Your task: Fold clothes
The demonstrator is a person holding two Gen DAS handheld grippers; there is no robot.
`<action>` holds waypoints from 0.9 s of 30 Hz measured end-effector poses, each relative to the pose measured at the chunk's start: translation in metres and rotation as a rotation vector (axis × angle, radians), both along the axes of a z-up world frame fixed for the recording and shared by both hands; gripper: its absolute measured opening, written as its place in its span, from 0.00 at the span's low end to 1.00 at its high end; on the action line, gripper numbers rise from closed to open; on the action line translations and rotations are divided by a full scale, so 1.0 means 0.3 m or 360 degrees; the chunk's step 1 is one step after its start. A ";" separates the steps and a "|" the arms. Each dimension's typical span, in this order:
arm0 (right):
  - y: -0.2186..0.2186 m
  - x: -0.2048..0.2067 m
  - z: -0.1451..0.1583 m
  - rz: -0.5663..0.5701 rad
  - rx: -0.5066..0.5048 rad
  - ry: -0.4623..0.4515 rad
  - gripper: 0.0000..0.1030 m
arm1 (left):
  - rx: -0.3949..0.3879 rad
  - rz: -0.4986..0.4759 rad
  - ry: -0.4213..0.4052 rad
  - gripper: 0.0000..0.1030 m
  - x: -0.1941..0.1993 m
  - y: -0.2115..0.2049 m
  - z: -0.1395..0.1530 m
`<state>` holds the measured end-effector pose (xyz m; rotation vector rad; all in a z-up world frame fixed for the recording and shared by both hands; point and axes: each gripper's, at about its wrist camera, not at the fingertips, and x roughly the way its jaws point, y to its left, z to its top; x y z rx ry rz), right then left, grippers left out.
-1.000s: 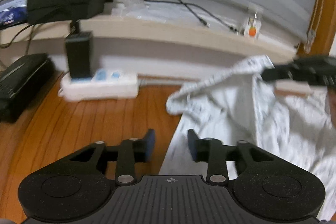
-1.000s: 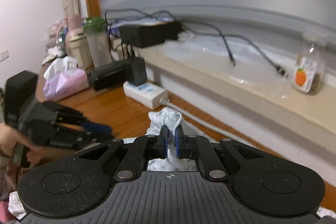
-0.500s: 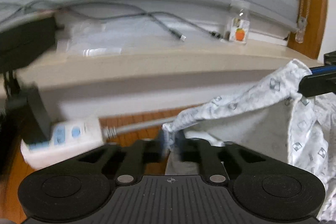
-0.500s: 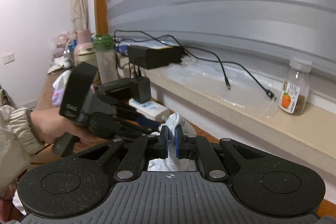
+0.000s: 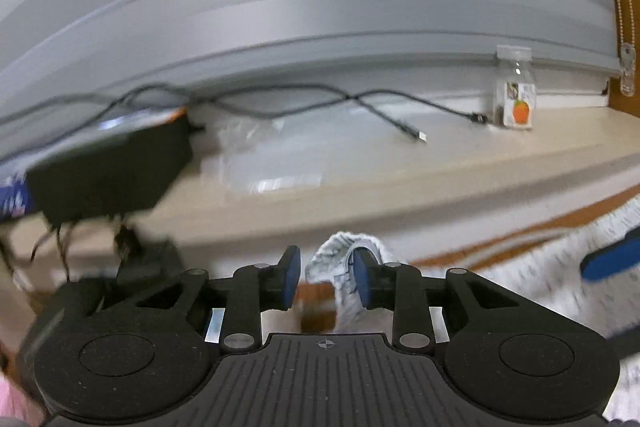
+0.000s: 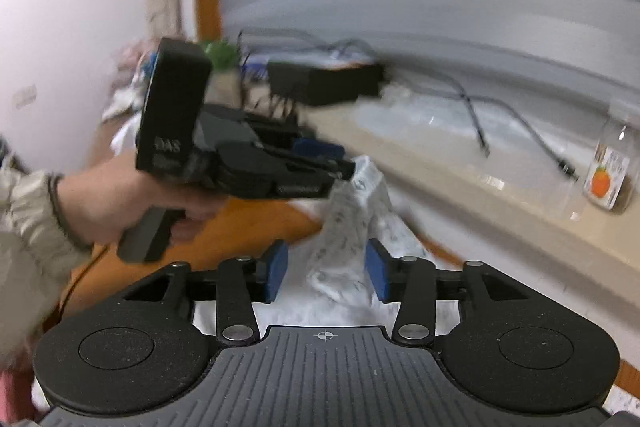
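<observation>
One patterned white garment rises between two grippers over the wooden table, the left gripper and right gripper both spread apart, gripping nothing.

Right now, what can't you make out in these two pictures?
- Left wrist view: the black box is motion-blurred; its details are lost.
- Right wrist view: the jar label print is too small.
- Right wrist view: the garment continues behind the right hand-held gripper, so its type is unclear.
</observation>
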<state>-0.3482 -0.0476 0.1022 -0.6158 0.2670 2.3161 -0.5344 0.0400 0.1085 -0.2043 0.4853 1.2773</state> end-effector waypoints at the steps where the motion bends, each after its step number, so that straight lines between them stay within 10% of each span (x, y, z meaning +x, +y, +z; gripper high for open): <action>1: -0.012 0.006 -0.004 0.0018 -0.0011 -0.0024 0.44 | -0.0025 -0.0005 -0.0018 0.31 -0.020 -0.028 -0.005; 21: -0.204 0.204 -0.181 -0.0003 -0.0116 -0.0339 0.52 | -0.0372 -0.0139 -0.0221 0.41 -0.025 -0.291 -0.092; 27: -0.228 0.307 -0.198 -0.0115 -0.0076 -0.0295 0.53 | -0.0460 -0.0144 -0.0213 0.22 0.029 -0.324 -0.132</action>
